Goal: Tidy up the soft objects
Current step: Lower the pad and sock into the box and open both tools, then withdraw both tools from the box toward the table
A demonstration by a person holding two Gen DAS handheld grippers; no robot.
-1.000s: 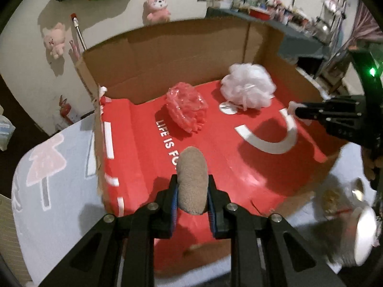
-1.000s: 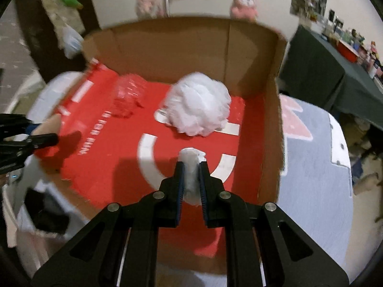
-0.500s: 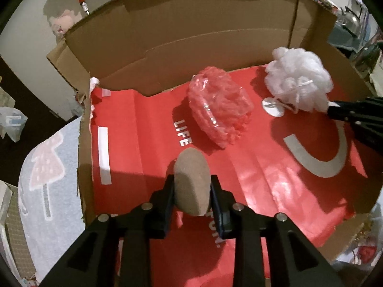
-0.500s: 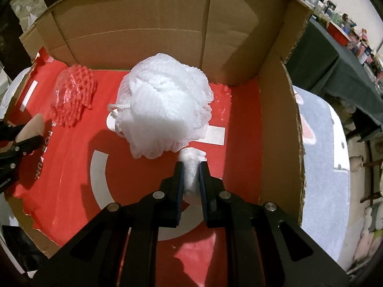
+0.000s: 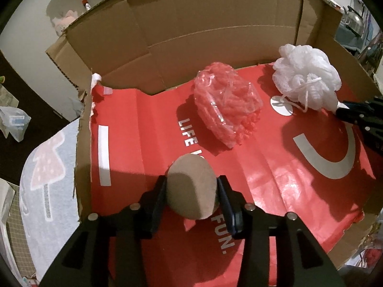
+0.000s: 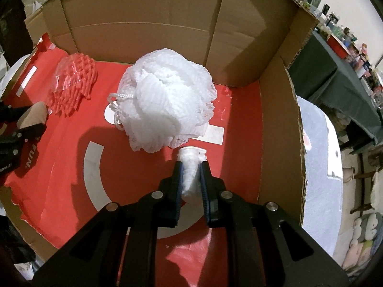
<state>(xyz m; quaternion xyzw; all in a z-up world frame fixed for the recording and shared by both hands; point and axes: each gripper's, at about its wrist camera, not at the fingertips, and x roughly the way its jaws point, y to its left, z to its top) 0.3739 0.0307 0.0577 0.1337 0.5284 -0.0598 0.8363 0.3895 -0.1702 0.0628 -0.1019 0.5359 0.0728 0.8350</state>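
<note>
A cardboard box [image 5: 215,35] with a red liner [image 5: 287,167] holds a white mesh bath pouf [image 5: 307,83] and a bag of red foam netting [image 5: 227,105]. My left gripper [image 5: 191,191] is over the liner with a tan oval sponge [image 5: 191,189] between its fingers, and the jaws have spread. My right gripper [image 6: 191,177] is shut on a small white foam sleeve [image 6: 191,165], just in front of the pouf [image 6: 165,102]. The netting [image 6: 71,88] and the sponge [image 6: 33,117] show at the left of the right wrist view.
The box's tall back wall [image 6: 155,24] and right wall [image 6: 280,131] enclose the liner. A grey printed cloth [image 5: 47,179] covers the table around the box. A dark-draped table with clutter [image 6: 335,71] stands to the right.
Both grippers moved forward and down into the box. The left jaws opened wider around the tan sponge. The right gripper still grips the white sleeve.
</note>
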